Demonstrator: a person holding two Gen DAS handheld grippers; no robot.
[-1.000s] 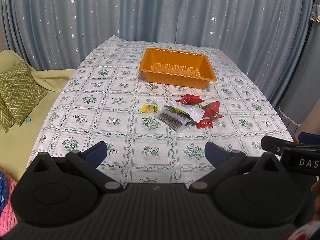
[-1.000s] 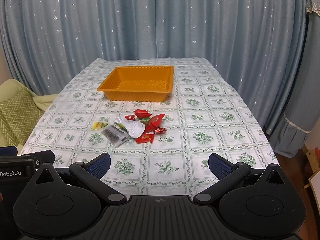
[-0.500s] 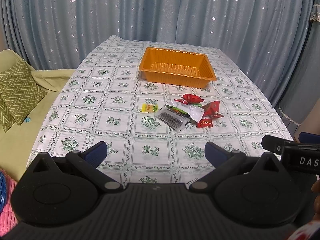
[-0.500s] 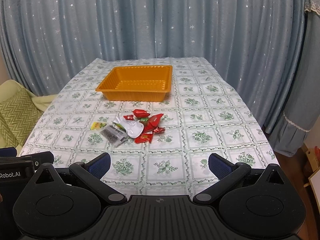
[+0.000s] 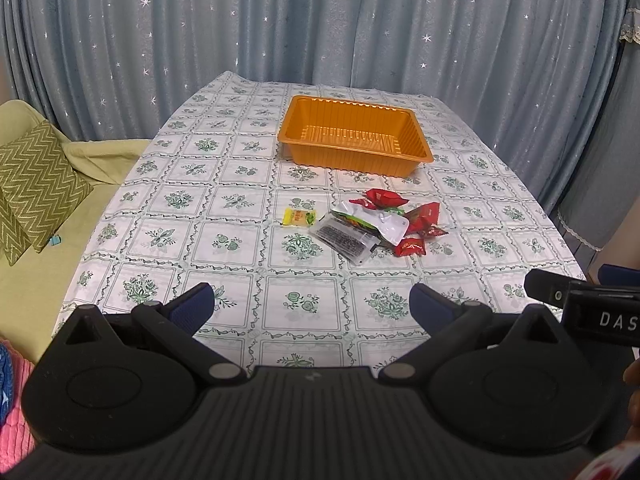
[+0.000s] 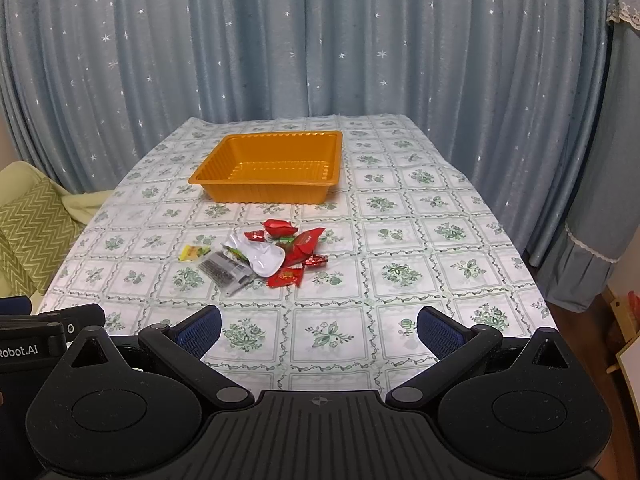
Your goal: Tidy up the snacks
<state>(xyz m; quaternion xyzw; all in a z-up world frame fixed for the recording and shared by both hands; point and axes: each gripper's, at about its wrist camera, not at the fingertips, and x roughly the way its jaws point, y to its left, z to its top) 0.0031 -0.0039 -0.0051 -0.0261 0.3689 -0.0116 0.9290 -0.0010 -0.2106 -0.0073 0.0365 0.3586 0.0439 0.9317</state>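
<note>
An empty orange tray (image 5: 416,136) (image 6: 332,160) stands toward the far end of the table. In front of it lies a small heap of snack packets: red wrappers (image 5: 384,198) (image 6: 306,240), a white pouch (image 5: 384,220) (image 6: 264,258), a clear packet with dark contents (image 5: 342,238) (image 6: 224,270) and a small yellow packet (image 5: 298,217) (image 6: 194,252). My left gripper (image 5: 310,304) hangs open over the table's near edge, well short of the heap. My right gripper (image 6: 319,326) is open too, at a similar distance.
The table wears a white cloth with green floral squares (image 5: 224,240) (image 6: 420,272). A green sofa with a zigzag cushion (image 5: 36,184) (image 6: 32,228) stands at its left. Blue starred curtains (image 5: 320,20) hang behind. The other gripper's body shows at each view's edge.
Both views have crept slightly upward and closer to the table; the snacks and tray have not moved. Both grippers stay open.
</note>
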